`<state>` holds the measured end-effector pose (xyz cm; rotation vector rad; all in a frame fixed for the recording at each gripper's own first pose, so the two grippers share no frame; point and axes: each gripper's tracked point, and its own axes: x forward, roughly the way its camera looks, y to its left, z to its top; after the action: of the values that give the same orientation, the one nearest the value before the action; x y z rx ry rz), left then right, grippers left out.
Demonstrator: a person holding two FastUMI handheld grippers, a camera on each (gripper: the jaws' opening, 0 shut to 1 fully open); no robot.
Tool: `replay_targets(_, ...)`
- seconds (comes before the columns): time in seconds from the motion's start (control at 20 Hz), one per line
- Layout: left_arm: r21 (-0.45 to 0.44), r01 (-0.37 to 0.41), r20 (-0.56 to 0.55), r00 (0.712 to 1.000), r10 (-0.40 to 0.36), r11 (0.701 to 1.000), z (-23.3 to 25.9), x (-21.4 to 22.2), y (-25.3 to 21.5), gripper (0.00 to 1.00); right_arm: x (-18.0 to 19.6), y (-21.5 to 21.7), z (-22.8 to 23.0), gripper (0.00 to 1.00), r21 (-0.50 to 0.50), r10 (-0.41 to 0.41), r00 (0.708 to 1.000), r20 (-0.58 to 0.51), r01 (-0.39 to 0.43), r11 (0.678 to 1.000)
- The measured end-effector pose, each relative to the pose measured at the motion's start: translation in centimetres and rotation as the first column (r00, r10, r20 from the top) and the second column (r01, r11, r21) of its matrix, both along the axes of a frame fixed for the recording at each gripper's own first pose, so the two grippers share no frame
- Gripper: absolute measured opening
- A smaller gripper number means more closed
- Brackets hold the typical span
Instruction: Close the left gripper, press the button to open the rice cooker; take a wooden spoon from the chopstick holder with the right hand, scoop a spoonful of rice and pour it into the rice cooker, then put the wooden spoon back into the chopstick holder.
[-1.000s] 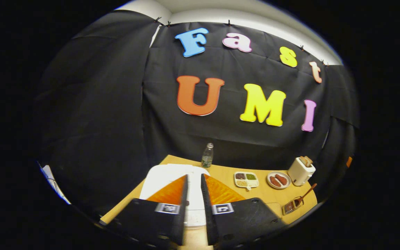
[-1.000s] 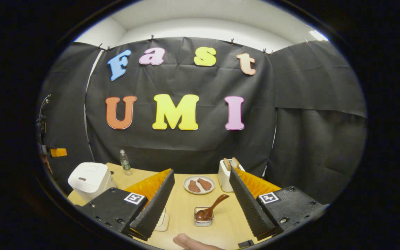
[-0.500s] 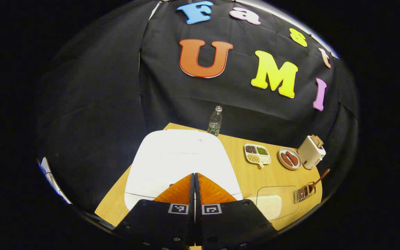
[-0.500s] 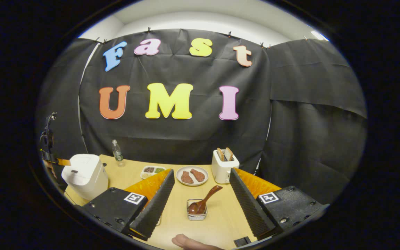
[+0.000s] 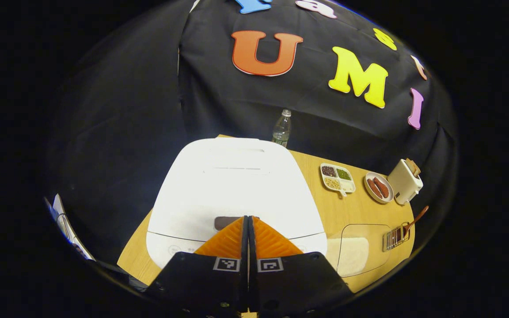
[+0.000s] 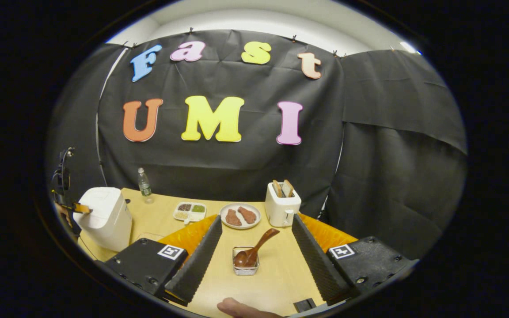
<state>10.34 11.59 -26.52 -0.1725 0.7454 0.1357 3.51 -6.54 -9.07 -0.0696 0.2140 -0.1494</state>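
Rice cooker (image 5: 232,190), lid down, at the table's (image 5: 351,212) left end; a dark oblong patch at the lid's front edge, probably the release button (image 5: 224,222), lies directly at the tips of the left gripper (image 5: 248,219), whose fingers are pressed together on nothing. Step in hand, as judged: the press that opens the lid, not yet completed. The next move calls for a short, straight push onto the button. To the cooker's right stands a clear container of rice (image 5: 351,256); beyond it the chopstick holder (image 6: 245,265) with the wooden spoon (image 6: 254,249) leaning in it. The right gripper (image 6: 256,225), fingers wide apart and empty, is framed on the holder.
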Motion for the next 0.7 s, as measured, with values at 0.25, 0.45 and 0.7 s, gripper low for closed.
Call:
replay_targets(0.25,-0.028,-0.035,-0.051,0.998,0.033,0.999,0.2,0.2,0.3,0.00,0.1,1.1,0.4,1.00,0.002,0.014,1.000,0.002,-0.014,1.000)
replay_targets(0.45,-0.046,-0.070,-0.052,0.996,0.067,0.997,-0.4,0.5,0.5,0.00,-0.6,1.6,1.0,1.00,-0.019,0.027,1.000,0.015,-0.027,0.999)
replay_targets(0.7,-0.008,-0.075,-0.065,0.995,0.074,0.997,0.0,0.7,0.5,0.01,-1.8,1.3,1.7,1.00,-0.025,0.020,0.999,0.030,-0.019,1.000)
